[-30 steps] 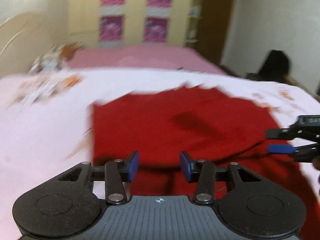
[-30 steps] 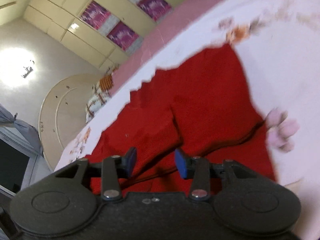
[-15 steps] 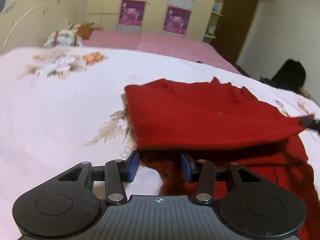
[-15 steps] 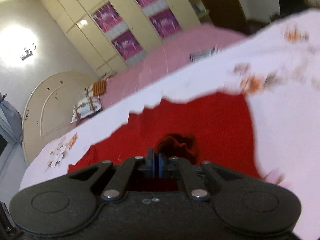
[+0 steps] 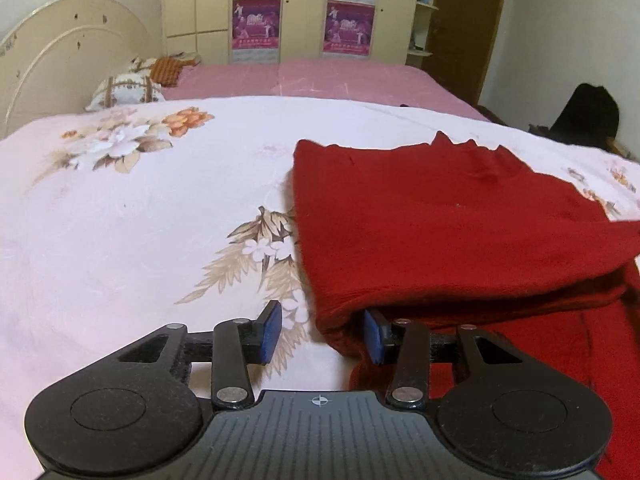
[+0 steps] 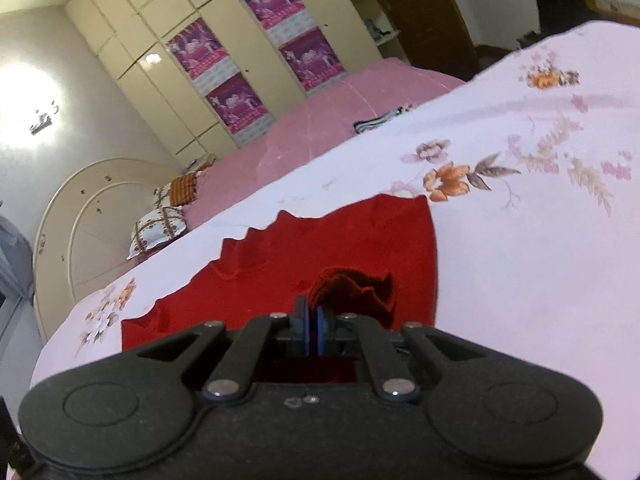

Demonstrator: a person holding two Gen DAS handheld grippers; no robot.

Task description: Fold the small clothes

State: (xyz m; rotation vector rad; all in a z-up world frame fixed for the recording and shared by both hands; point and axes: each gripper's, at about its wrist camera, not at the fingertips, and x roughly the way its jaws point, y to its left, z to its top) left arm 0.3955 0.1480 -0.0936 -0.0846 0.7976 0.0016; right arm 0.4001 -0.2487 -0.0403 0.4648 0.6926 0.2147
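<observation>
A red knit garment [image 5: 448, 232] lies on the white floral bedsheet [image 5: 132, 216], partly doubled over itself. My left gripper [image 5: 320, 336] is open at its near left corner; the fold's edge lies between the blue pads, and the right pad [image 5: 372, 340] sits under the top layer. In the right wrist view the garment [image 6: 280, 280] spreads ahead. My right gripper [image 6: 310, 330] is shut on a bunched piece of the red cloth [image 6: 352, 288] at the garment's right side.
A pink bed cover [image 5: 320, 80] lies beyond the sheet, with pillows [image 5: 128, 88] by a cream headboard [image 5: 60, 56]. A cupboard with purple posters [image 5: 304, 12] stands at the back. A dark object [image 5: 588, 116] sits at the far right. A striped item [image 6: 380, 122] lies on the pink cover.
My right gripper has shut on the red cloth and keeps hold of it. My left gripper has moved left to the garment's near corner and stays open.
</observation>
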